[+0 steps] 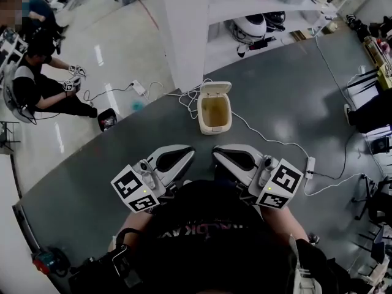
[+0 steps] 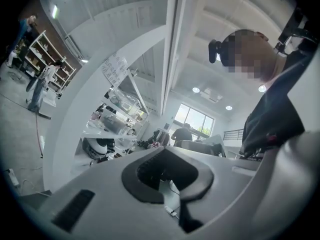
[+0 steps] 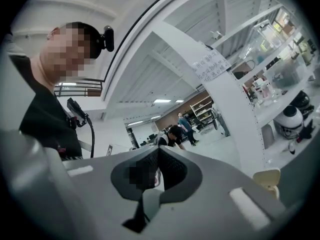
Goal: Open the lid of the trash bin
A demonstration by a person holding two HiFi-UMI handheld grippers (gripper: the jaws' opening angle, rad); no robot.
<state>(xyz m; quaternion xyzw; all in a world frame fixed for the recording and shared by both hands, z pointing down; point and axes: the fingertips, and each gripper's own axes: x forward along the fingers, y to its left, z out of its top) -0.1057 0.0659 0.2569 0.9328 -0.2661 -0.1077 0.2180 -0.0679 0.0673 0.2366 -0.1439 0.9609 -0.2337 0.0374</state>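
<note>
1. Lid status: the lid of the trash bin stands raised at the bin's far edge, and the interior is exposed. The task appears complete or nearly so.
2. Bin location: the bin stands near the middle of the dark grey surface, ahead of both tongs and well apart from them.
3. Tongs state: the left tongs and the right tongs are held near the operator's body, side by side, pointing toward the bin. Each gripper view shows the jaws closed tip to tip with nothing between them.
4. Procedure: confirm that the lid leans back past upright so that it cannot fall shut. If correction is needed, advance one pair of tongs to the lid's free edge and push it up and back. Brace the bin wall with the other pair, since a bin this light will probably slide or tip.
5. Hazard: a white cable runs from just right of the bin to a power strip. Route any approach clear of it.
6. Room: a white pillar rises beyond the surface's far edge. Shelving with a white helmet stands to its right. A seated person is at the far left, on a lighter floor.
</note>
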